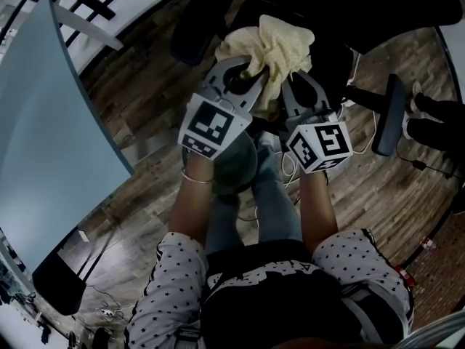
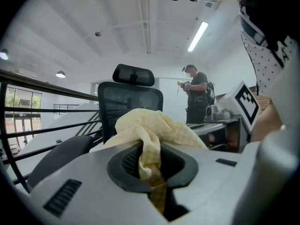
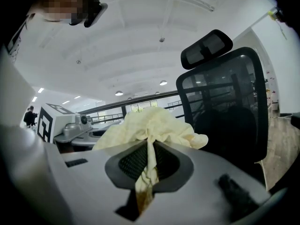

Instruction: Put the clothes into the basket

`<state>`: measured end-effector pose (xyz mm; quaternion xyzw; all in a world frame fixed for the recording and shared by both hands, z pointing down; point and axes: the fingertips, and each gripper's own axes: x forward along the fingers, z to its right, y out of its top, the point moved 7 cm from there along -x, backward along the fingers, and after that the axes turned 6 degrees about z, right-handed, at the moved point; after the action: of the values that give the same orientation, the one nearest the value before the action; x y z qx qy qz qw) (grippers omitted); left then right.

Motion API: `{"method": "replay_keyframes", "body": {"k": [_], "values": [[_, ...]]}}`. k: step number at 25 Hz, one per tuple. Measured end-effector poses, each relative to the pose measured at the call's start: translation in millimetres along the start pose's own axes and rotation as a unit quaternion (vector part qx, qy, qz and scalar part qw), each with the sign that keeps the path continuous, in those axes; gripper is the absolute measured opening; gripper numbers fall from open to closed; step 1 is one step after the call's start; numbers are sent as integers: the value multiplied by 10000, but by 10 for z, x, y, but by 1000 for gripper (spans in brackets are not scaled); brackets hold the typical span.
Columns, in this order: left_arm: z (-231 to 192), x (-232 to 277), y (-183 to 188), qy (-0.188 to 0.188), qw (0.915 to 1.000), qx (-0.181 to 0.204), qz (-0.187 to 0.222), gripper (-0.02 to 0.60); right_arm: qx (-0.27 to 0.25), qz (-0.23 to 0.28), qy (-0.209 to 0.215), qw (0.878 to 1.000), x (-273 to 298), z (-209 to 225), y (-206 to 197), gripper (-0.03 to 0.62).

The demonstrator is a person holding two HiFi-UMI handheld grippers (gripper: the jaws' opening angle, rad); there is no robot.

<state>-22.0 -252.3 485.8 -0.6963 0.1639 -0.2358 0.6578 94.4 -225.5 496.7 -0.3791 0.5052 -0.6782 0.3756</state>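
Note:
A pale yellow cloth point(image 1: 272, 46) is bunched up between both grippers, held in the air in front of me. My left gripper point(image 1: 251, 71) is shut on the cloth point(image 2: 150, 139), a fold pinched between its jaws. My right gripper point(image 1: 290, 75) is shut on the same cloth point(image 3: 150, 130), right beside the left one. In the left gripper view the right gripper's marker cube point(image 2: 246, 104) shows at the right. No basket is in any view.
A black mesh office chair point(image 3: 225, 107) stands just beyond the cloth, its headrest point(image 2: 133, 74) up. Wooden floor point(image 1: 138, 100) lies below, with a pale blue panel point(image 1: 43, 129) at left and cables near my feet. A person point(image 2: 194, 95) stands far off.

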Motion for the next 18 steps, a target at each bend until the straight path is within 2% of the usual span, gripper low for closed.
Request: {"method": "replay_keyframes", "body": {"k": [18], "values": [[197,-571,526,115,9995,183,242,43,-107,244,-31,9996,-292,-590,438,41]]}}
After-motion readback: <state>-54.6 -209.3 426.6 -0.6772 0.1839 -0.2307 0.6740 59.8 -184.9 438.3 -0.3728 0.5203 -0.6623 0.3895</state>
